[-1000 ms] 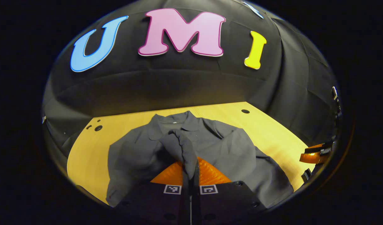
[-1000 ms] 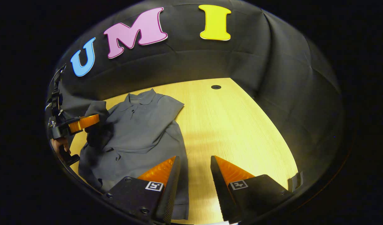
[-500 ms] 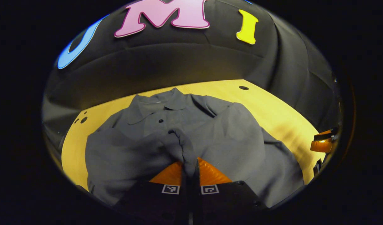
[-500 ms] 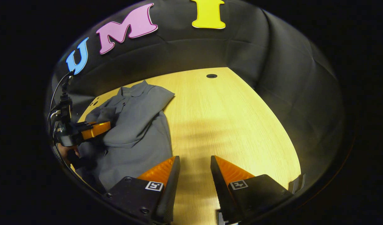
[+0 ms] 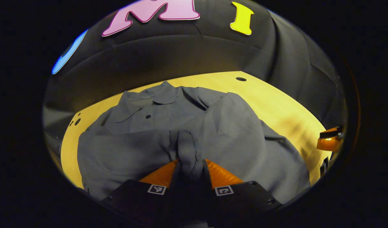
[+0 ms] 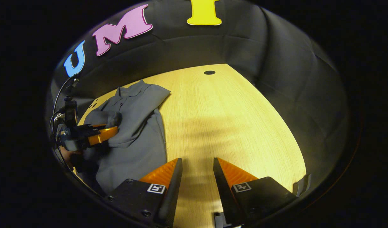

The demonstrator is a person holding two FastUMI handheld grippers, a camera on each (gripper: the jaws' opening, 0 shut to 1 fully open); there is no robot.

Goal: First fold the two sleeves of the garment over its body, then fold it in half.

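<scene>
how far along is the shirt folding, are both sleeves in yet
One sleeve already lies folded across the body of the grey polo shirt. The left gripper has the other sleeve bunched between its fingers over the shirt's front, not yet laid flat. The right gripper hangs open over bare wooden table. Left to do: set this sleeve down, then fold the shirt in half.
</scene>
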